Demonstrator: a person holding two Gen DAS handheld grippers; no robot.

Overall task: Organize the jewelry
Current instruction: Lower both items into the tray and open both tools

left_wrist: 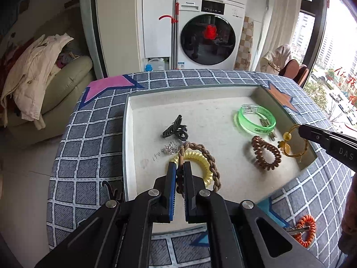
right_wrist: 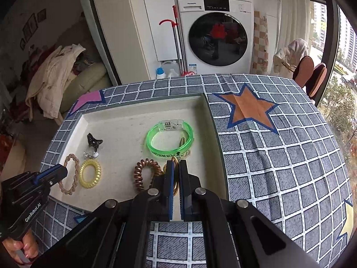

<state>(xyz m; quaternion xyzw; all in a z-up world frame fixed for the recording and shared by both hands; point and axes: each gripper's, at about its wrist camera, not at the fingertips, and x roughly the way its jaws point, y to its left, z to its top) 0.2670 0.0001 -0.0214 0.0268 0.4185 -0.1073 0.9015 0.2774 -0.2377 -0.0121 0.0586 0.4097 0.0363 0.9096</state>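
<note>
Two black grippers work over one shallow cream tray [left_wrist: 133, 134] set on a blue-grey checked cloth [left_wrist: 89, 134]. At the bottom centre of the left wrist view, the left gripper [left_wrist: 180, 167] has its blue-padded fingers pressed together on the near end of a brown braided cord loop [left_wrist: 212, 163]. The loop's long axis runs from the fingertips up and away toward the middle of the frame, and part of it lies across a yellow coiled hair tie [left_wrist: 200, 158]; its pinched end is hidden between the fingers. At the lower centre of the right wrist view, the right gripper [right_wrist: 176, 165] is closed on a thin amber bead bracelet [left_wrist: 290, 143], mostly hidden there; the left view shows it at the right edge, seemingly lifted off the tray floor. Just left of it lies a brown coiled hair tie [right_wrist: 145, 174]. Farther back sit a black claw hair clip [left_wrist: 174, 129], a small silvery piece [left_wrist: 169, 149] too blurred to identify, and a translucent green bangle [right_wrist: 169, 140] lying flat.
</note>
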